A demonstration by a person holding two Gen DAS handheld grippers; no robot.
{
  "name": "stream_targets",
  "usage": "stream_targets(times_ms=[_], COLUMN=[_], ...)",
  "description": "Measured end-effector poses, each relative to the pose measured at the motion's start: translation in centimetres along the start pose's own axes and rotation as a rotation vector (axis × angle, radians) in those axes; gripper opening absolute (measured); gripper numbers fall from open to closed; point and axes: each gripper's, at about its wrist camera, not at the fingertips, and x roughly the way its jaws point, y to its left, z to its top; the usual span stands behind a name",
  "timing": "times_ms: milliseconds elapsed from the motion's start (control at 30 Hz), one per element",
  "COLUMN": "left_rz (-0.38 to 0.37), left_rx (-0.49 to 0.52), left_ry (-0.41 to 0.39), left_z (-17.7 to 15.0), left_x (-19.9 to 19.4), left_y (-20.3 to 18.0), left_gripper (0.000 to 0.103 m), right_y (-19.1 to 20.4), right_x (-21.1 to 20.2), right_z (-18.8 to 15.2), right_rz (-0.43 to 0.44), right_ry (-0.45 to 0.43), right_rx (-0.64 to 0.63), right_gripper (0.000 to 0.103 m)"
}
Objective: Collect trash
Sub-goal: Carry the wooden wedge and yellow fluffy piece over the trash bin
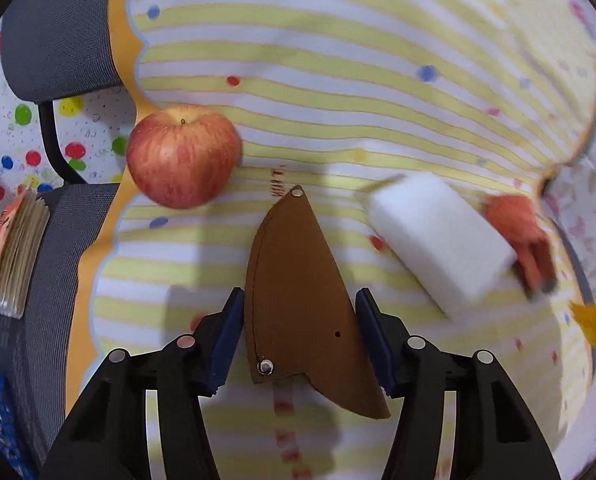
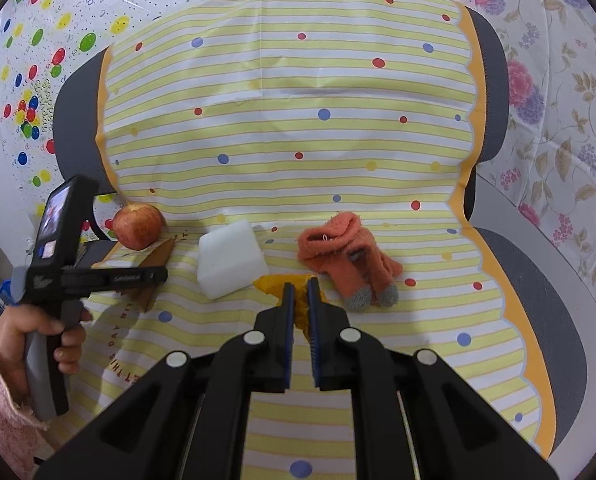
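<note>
Brown sheath [image 1: 298, 300] is straddled lengthwise by spread left fingers [image 1: 233, 320]; yellow scrap [image 2: 275, 283] is pinched by right gripper [image 2: 301, 288].

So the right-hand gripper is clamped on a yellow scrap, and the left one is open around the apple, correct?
Not quite. The left gripper is open, but its fingers straddle the brown leather sheath, not the apple, which lies beyond it to the left, as the left wrist view shows. The right gripper is indeed shut on the yellow scrap.
</note>
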Motion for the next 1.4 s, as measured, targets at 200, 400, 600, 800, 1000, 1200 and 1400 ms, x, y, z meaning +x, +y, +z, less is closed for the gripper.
stream_targets(times_ms=[200, 400, 600, 800, 1000, 1200, 1400], left_rz=[-0.035, -0.052, -0.114, -0.171, -0.243, -0.286, -0.364], left_rx=[0.138, 0.261, 0.289, 0.291, 0.388, 0.521, 0.632], left_ry=[-0.091, -0.152, -0.173, -0.214, -0.231, -0.215, -0.189], left_z=[-4.7, -8.0, -10.2, -12.3, -15.7, -20.0, -23.9], left_x=[-5.5, -9.6, -11.9, -14.1, -15.1, -15.3, -15.7], left_y=[-3.6, -6.4, -8.5, -9.9, -13.7, -17.5, -20.2], left_gripper=[0.056, 0.056, 0.056, 0.056, 0.056, 0.056, 0.056], right_y=[-0.7, -1.5, -2.5, -3.5, -4.5, -5.6, -6.4], right_x=[-0.9, -3.6, -7.7, -11.4, -14.8, -18.8, -22.2], right_z=[-1.3, -2.6, -4.0, -5.8, -9.2, -13.5, -17.8], right_rz=[0.046, 0.077, 0.053, 0.002, -0.084, -0.213, -0.324], right_ry=[0.037, 0.041, 0.000, -0.051, -0.068, -0.072, -0.048], right_rx=[0.079, 0.155, 0.198, 0.212, 0.242, 0.286, 0.342], right_gripper=[0.007, 0.007, 0.007, 0.007, 0.007, 0.007, 0.007])
